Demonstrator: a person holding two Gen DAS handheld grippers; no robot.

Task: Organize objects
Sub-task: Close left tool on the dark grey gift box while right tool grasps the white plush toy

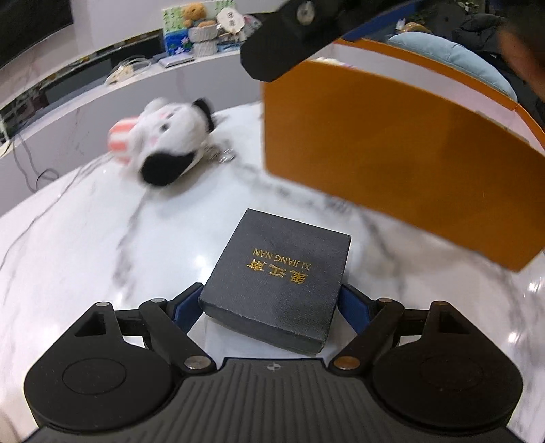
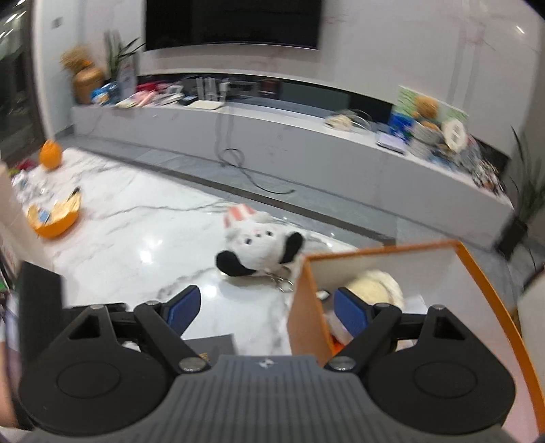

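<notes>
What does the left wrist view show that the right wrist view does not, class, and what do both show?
Only the left wrist view shows the dark box's gold lettering, with the box between the left gripper's pads. Only the right wrist view shows the orange box's inside, holding a cream plush, and the wall television. Both show the plush dog on the marble table.

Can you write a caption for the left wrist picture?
Left gripper straddles a dark box beside an orange box.

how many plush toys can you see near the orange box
2: a black-and-white plush lies on the marble table beside the orange box; a cream plush sits inside. More may be hidden.
</notes>
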